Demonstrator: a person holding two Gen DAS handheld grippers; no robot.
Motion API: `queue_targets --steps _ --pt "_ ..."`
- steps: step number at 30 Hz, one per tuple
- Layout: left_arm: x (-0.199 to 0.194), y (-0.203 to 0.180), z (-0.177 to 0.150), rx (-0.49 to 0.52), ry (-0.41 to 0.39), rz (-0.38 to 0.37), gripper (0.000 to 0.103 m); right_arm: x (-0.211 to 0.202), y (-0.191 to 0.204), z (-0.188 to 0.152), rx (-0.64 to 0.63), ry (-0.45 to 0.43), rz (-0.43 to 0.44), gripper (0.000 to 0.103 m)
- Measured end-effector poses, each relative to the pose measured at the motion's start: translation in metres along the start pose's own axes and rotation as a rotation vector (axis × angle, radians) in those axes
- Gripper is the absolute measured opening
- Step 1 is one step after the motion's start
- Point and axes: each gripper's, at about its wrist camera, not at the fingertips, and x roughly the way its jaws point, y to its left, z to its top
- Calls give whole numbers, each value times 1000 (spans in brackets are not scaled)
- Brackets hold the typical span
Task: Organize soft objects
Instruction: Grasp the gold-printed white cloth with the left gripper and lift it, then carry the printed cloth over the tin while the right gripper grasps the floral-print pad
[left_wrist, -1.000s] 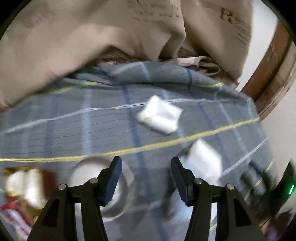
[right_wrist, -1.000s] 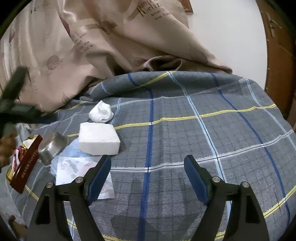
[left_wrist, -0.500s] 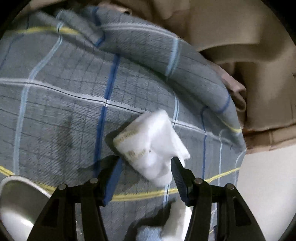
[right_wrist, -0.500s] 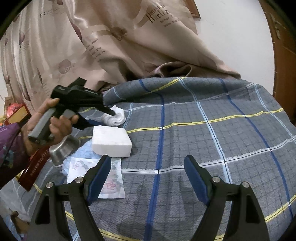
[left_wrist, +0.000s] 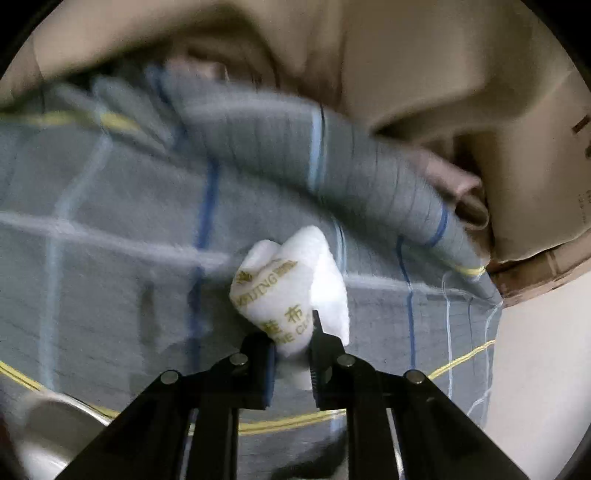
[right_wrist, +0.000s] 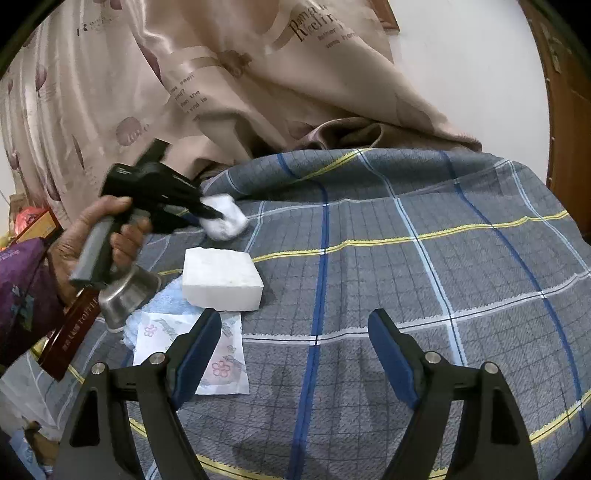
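The left gripper (left_wrist: 291, 354) has closed on the white cloth packet (left_wrist: 291, 291), which lay loose between its jaws half a second ago. The right gripper (right_wrist: 295, 354) hangs open, with the white foam block (right_wrist: 221, 282) ahead-left on the bed (right_wrist: 406, 277).

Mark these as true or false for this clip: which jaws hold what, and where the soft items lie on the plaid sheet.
1. The left gripper is shut on the white cloth pack. True.
2. The right gripper holds the white foam block. False: its jaws are open and empty; the block lies on the plaid sheet.
3. The steel bowl sits left of the foam block. True.
4. The flower-print packet lies on top of the foam block. False: it lies flat in front of it.
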Motion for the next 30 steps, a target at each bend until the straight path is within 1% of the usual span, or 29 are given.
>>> queue_targets --steps 2,3,4,6,9,11,12,14,19,21,24,25,27,30 --pt "-19 13 11 17 -44 33 14 1 0 1 0 3 -3 80" --pt "-28 20 14 25 -56 62 14 2 0 1 0 5 -7 80" --pt "-37 31 17 23 -62 97 14 3 0 1 1 8 -11 80" --pt "-52 51 18 6 -64 134 14 4 0 1 1 17 -17 80" --pt "-81 78 10 -2 -105 189 15 7 0 1 -2 33 -31 80" --pt "-100 97 2 -26 -128 200 15 9 1 0 -5 42 -38 80" --pt "-110 107 -4 -33 -141 200 15 9 1 0 -7 45 -42 80" --pt "-128 120 -17 -29 -168 230 15 10 1 0 -8 54 -51 81" --pt "-164 147 -56 -28 -194 272 15 16 3 -1 -18 82 -78 81" --pt "-179 154 -72 -30 -202 258 15 16 3 -1 -18 85 -86 81" --pt "-195 150 -94 -14 -220 251 15 18 3 0 -20 96 -96 81" --pt "-201 148 -103 -4 -233 241 15 19 4 0 -22 101 -101 81" --pt "-213 145 -123 5 -253 243 15 21 4 0 -24 109 -108 81" --pt "-224 142 -147 -5 -268 227 15 22 5 -1 -27 113 -116 82"
